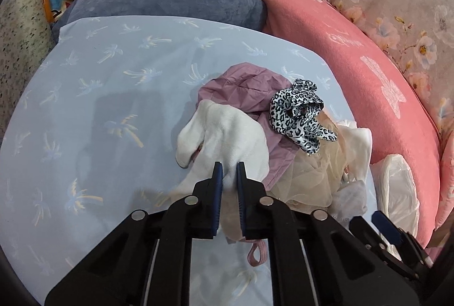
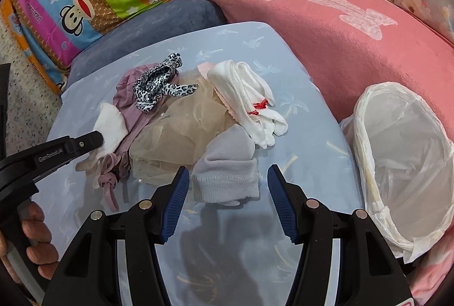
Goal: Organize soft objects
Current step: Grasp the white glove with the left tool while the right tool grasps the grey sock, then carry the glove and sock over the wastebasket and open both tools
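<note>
Tongs, left (image 1: 229, 164): clamped on white sock (image 1: 227, 135).
Tongs, right (image 2: 228, 174): wide above grey sock (image 2: 227, 164).
Room: bare sheet (image 1: 99, 107) left of the pile.

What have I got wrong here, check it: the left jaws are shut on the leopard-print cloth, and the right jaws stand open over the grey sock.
The cloth is wrong. In the left wrist view the left gripper is shut on the white sock; the leopard-print cloth lies apart on the purple garment, untouched. The rest holds: the right gripper stands open over the grey sock.
</note>
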`<state>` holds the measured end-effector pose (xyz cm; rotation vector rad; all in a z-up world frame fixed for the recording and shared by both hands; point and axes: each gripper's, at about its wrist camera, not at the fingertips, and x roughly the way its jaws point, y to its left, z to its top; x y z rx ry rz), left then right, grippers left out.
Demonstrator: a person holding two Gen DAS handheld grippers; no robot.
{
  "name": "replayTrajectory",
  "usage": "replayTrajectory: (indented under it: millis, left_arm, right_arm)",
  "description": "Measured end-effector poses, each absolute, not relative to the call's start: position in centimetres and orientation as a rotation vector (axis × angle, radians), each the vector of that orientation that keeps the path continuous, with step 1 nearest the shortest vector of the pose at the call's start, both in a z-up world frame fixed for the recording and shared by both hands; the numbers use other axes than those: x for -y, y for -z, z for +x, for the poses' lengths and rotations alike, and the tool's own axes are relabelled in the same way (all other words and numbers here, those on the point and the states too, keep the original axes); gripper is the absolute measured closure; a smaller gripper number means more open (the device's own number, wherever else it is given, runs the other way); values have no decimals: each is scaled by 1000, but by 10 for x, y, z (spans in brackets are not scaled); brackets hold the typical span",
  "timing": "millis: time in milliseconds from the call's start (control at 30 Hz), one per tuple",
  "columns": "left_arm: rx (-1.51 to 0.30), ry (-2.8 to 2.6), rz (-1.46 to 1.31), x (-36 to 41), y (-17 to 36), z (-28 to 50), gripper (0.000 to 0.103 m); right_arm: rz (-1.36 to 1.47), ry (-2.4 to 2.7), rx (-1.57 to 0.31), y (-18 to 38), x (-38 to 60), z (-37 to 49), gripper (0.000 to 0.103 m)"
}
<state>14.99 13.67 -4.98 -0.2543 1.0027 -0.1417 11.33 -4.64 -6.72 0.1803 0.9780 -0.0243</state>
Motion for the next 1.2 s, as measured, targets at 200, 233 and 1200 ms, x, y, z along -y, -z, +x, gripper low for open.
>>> replayTrajectory:
  millis: [200, 233, 1200]
  left_arm:
    - [-971, 135, -254, -143, 34, 145, 94]
    - [-965, 135, -252, -143, 32, 145, 94]
    - [-809, 443, -102, 1, -47, 105, 95]
  right_arm:
    - [190, 0, -997, 76, 44, 116, 80]
    - [190, -2, -992, 74, 43, 115, 87]
    - [289, 113, -711, -34, 142, 37, 98]
